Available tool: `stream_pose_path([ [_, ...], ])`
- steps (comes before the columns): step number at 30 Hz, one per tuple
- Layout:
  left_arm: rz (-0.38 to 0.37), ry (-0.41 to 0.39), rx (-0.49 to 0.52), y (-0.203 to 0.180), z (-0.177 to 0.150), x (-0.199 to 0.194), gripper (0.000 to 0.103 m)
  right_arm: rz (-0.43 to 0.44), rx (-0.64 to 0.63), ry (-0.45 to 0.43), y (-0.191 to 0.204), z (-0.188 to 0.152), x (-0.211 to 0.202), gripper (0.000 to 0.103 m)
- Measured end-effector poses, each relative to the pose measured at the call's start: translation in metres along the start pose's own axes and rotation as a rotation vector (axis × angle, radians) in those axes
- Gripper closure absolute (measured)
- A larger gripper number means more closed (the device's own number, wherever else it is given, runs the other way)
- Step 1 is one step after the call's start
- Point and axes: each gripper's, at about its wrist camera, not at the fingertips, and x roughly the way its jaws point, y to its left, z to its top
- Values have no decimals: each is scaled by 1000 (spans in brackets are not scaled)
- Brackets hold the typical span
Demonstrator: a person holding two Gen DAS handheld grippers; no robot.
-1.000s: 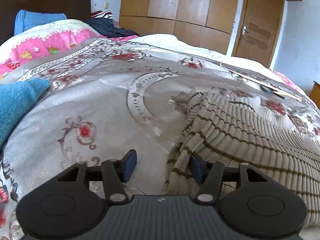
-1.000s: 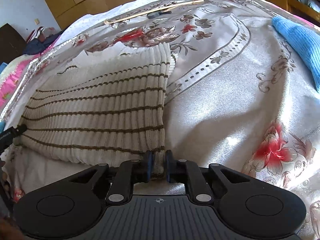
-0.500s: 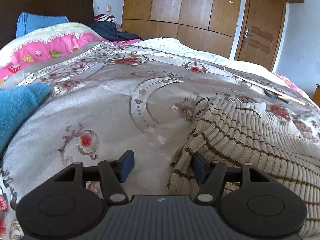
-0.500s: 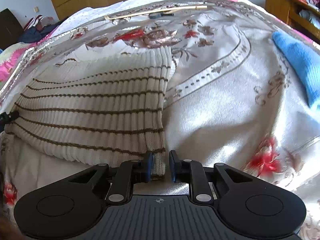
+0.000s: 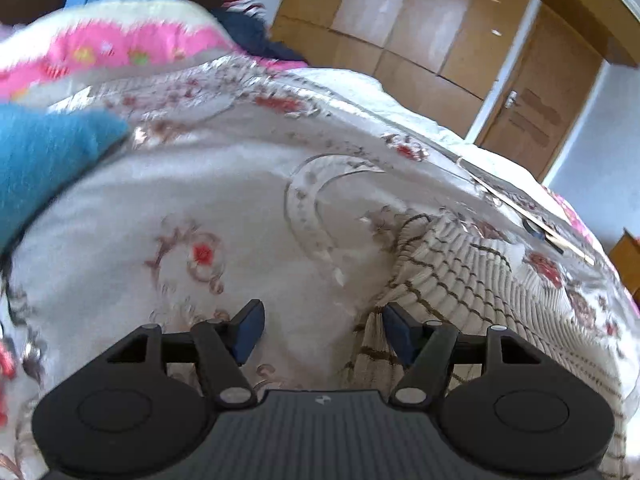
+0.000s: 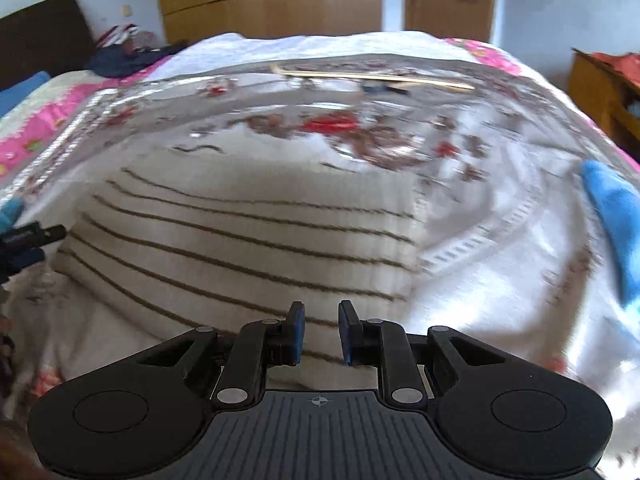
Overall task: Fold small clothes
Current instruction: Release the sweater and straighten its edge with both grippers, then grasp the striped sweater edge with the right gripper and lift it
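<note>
Left hand-held gripper (image 5: 322, 330): nearest the lens in the left wrist view; jaws spread wide, nothing pinched. One blue pad (image 5: 394, 326) lies against the near corner of the sweater; the other pad stands over bare bedspread.
Right hand-held gripper (image 6: 319, 332): nearest the lens in the right wrist view; jaws parted by a narrow gap, pinching nothing. The sweater shows through the gap below, apart from the pads.
Striped sweater (image 6: 248, 236): cream ribbed knit with thin brown stripes; lies on the bed, just beyond both grippers, towards the near edge. In the right wrist view it spreads flat from the near edge towards the middle of the bed. In the left wrist view (image 5: 472, 280) its near corner is bunched and slightly raised.
Left gripper as seen from the right: dark finger tips (image 6: 28, 240) at the sweater's left side; contact cannot be told, the view is blurred.
Bedspread (image 5: 224, 208): pale silvery fabric with red flower embroidery; covers the bed and carries the sweater.
Blue garment (image 6: 612, 216): fuzzy blue cloth on the bedspread, well apart from the sweater, towards the bed's right side in the right wrist view.
Wooden stick (image 6: 372, 77): long, pale; lies across the bedspread near the far edge of the bed.
Pink quilt (image 5: 132, 46): pink and white, at the far left corner of the bed.
Wardrobe (image 6: 272, 0): wooden, against the far wall, beyond the bed.
Door (image 5: 548, 108): wooden, beside the wardrobe.
</note>
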Motion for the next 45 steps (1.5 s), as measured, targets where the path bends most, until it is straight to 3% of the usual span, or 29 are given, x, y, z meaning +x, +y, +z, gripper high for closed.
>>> stream_pose_path([
  [4, 135, -77, 61, -2, 1, -11, 27, 88, -56, 10, 37, 27, 19, 83],
  [6, 159, -80, 26, 7, 4, -14, 27, 141, -70, 30, 58, 43, 32, 81],
  [9, 91, -48, -47, 18, 6, -22, 27, 193, -111, 55, 92, 69, 53, 77],
  [14, -61, 30, -64, 13, -6, -34, 26, 233, -180, 121, 141, 107, 100, 66],
  [18, -64, 73, -11, 2, -12, -27, 25, 250, -178, 203, 171, 131, 140, 60],
  [24, -80, 93, 11, -5, -17, -17, 10, 197, -195, 257, 200, 146, 181, 51],
  [28, -105, 90, 21, -9, -17, -15, 10, 153, -221, 294, 216, 149, 198, 37],
  [33, -141, 90, 42, -15, -18, -11, 10, 63, -364, 280, 243, 130, 210, 30],
  [36, -151, 94, 75, -22, -20, -10, 10, 58, -380, 265, 242, 126, 209, 35],
  [41, -150, 98, 107, -29, -23, -5, 10, 75, -365, 252, 231, 130, 198, 69],
  [43, -149, 94, 103, -29, -23, -5, 10, 100, -335, 239, 226, 133, 192, 79],
  [45, -142, 94, 107, -30, -24, -5, 10, 131, -302, 224, 219, 136, 183, 81],
])
